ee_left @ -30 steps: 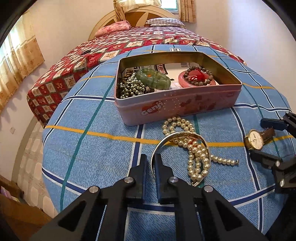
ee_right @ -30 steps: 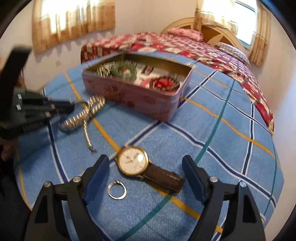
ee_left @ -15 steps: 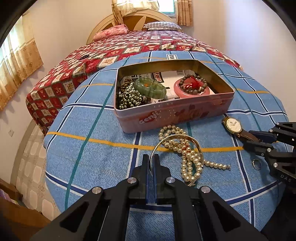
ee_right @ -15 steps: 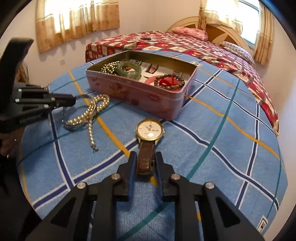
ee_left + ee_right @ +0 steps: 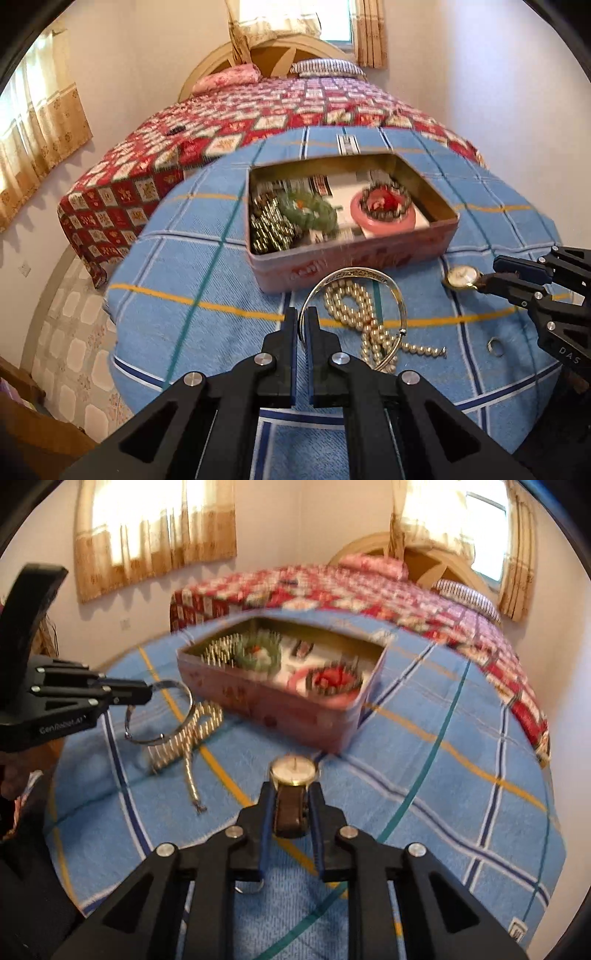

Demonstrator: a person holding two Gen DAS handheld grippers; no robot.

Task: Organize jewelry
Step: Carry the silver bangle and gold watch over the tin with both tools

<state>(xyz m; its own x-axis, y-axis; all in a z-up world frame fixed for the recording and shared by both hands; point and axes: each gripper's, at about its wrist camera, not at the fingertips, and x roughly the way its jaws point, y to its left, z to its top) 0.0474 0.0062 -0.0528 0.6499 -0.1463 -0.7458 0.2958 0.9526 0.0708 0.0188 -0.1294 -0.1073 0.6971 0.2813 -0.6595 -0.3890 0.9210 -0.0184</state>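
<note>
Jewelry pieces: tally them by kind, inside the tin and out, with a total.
Bracelets and bangles: 3 (silver bangle, green bracelet, dark bead bracelet)
Bead strands: 2 (pearl strand, metallic beads)
Watches: 1 (watch)
Rings: 1 (ring)
Total: 7

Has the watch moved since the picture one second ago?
Yes. The watch, then flat on the blue cloth, is now lifted toward the tin.
</note>
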